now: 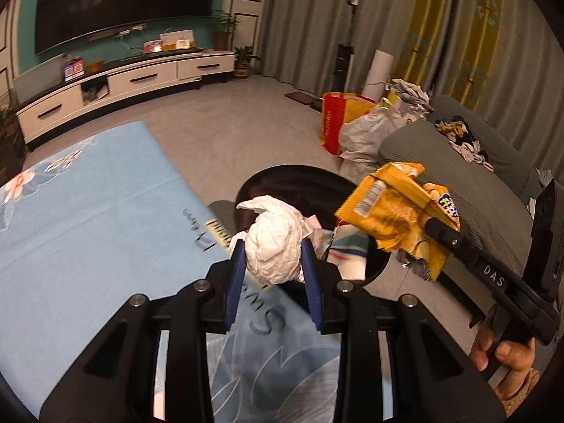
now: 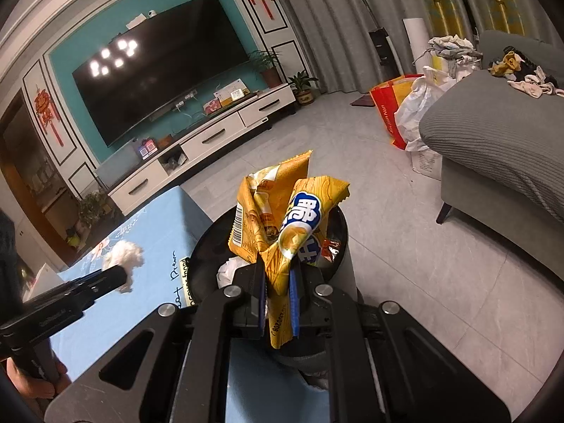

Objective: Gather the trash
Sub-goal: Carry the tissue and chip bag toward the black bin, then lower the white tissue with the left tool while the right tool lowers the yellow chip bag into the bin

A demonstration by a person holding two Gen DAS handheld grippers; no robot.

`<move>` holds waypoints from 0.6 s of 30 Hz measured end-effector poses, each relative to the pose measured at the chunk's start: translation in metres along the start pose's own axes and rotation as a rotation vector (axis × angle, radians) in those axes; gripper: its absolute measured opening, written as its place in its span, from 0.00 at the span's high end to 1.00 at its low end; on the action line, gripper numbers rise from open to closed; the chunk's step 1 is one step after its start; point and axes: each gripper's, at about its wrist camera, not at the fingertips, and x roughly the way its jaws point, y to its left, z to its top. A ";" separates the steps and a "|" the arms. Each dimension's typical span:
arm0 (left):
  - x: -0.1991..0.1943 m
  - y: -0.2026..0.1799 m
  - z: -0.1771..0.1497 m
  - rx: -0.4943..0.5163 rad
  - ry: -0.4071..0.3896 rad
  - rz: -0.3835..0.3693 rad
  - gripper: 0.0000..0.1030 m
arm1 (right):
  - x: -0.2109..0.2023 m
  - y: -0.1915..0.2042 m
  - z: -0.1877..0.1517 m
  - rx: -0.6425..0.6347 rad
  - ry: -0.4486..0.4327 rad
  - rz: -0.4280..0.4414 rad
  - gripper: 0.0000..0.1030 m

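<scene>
My left gripper [image 1: 273,257] is shut on a crumpled white paper ball [image 1: 273,246], held over the table edge next to the black round trash bin [image 1: 268,183]. My right gripper [image 2: 278,292] is shut on a crumpled yellow snack wrapper [image 2: 282,225], held above the bin [image 2: 338,222]. The wrapper [image 1: 391,211] and the right gripper [image 1: 437,229] also show at the right of the left wrist view. The left gripper [image 2: 121,276] with the paper ball [image 2: 125,257] shows at the left of the right wrist view. The bin holds some wrappers and paper.
A table with a light blue cloth [image 1: 88,218] lies left of the bin. A grey sofa [image 2: 493,134] stands at the right, with bags [image 2: 405,105] beside it. A TV stand [image 2: 197,148] is along the far wall across the tiled floor.
</scene>
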 end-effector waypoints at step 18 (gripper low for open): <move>0.060 -0.025 0.014 0.069 0.061 -0.014 0.69 | 0.032 0.004 0.008 -0.040 0.035 0.031 0.89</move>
